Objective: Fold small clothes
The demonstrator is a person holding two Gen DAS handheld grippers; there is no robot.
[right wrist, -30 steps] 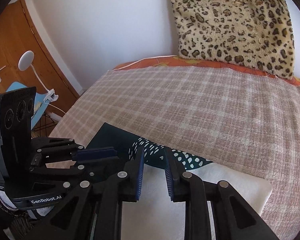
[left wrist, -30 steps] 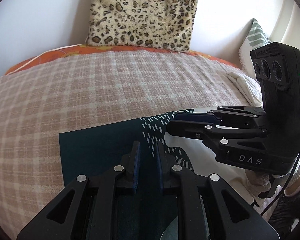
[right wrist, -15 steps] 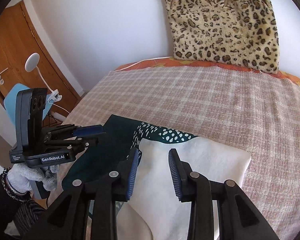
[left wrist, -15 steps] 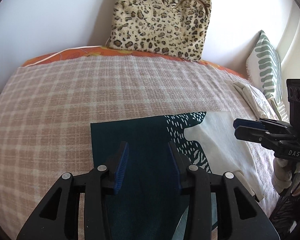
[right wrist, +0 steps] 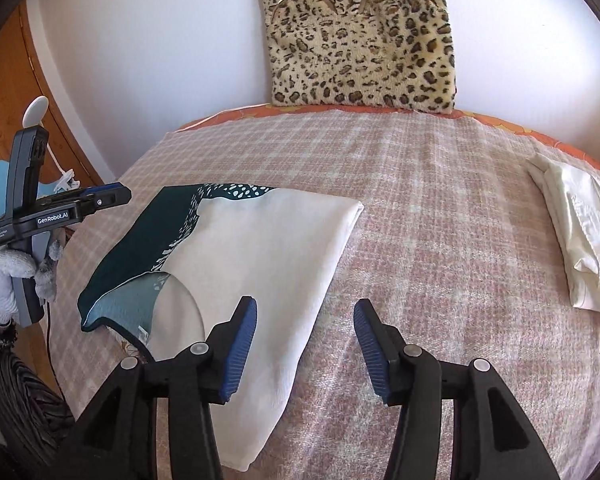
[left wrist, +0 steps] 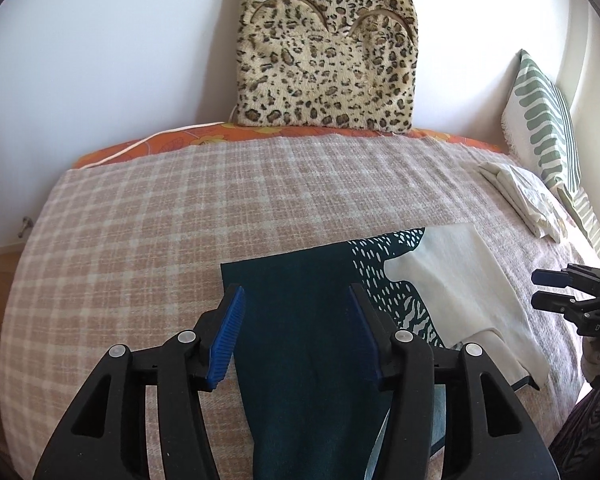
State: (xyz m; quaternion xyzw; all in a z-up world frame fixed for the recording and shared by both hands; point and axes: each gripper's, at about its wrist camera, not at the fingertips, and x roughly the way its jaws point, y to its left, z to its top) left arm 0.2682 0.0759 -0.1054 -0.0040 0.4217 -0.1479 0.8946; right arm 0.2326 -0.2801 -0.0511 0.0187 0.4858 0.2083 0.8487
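A dark teal and cream garment point(left wrist: 312, 320) lies folded flat on the checked bedspread point(left wrist: 160, 220); it also shows in the right wrist view point(right wrist: 260, 252), cream side up with teal at its left edge. My left gripper point(left wrist: 298, 308) is open and empty, held above the teal half. My right gripper point(right wrist: 304, 320) is open and empty, above the garment's right edge. Each gripper shows at the side of the other's view: the right one point(left wrist: 556, 292), the left one point(right wrist: 104, 196).
A leopard-print cushion point(left wrist: 328, 52) leans on the wall at the far edge of the bed. A folded white cloth point(right wrist: 580, 232) lies at the right, beside a green-striped pillow point(left wrist: 544, 120). A wooden door point(right wrist: 8, 80) and a lamp point(right wrist: 36, 108) stand at the left.
Both grippers have opened wide, let go of the garment and drawn back and apart. The garment now lies flat on the bed.
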